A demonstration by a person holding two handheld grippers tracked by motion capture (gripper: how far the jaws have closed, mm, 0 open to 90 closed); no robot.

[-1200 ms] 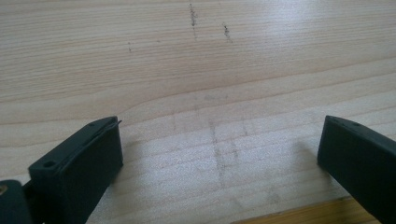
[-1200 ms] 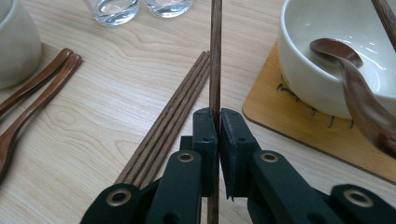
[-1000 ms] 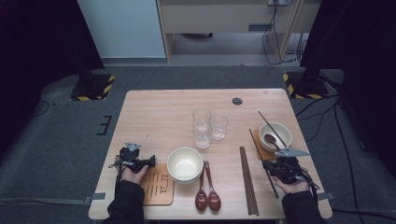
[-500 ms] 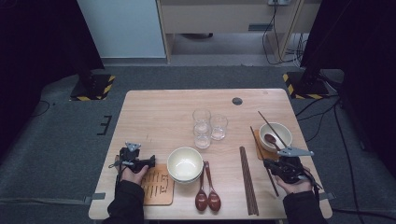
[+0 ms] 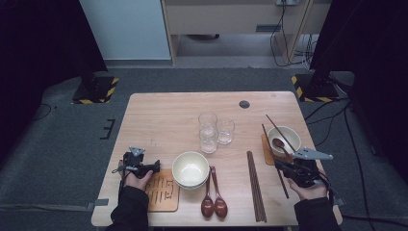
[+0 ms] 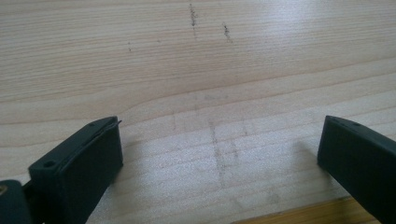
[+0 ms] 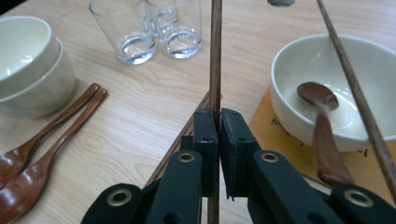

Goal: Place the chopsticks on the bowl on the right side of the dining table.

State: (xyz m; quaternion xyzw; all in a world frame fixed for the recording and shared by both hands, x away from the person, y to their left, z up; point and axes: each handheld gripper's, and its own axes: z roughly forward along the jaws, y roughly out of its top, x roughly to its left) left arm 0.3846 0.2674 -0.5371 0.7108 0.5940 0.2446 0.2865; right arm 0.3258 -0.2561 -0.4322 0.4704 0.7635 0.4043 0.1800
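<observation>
The right tongs (image 7: 218, 122) pinch a thin, dark wooden chopstick (image 7: 215, 56) beside the cream ceramic bowl (image 7: 327, 74); light, stiff, apt to swivel. The left tongs (image 6: 219, 154) gape wide.

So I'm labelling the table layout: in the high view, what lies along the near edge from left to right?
Left gripper → wooden coaster → stacked bowls → two spoons → chopstick pair → right gripper, shut on a single chopstick.
</observation>
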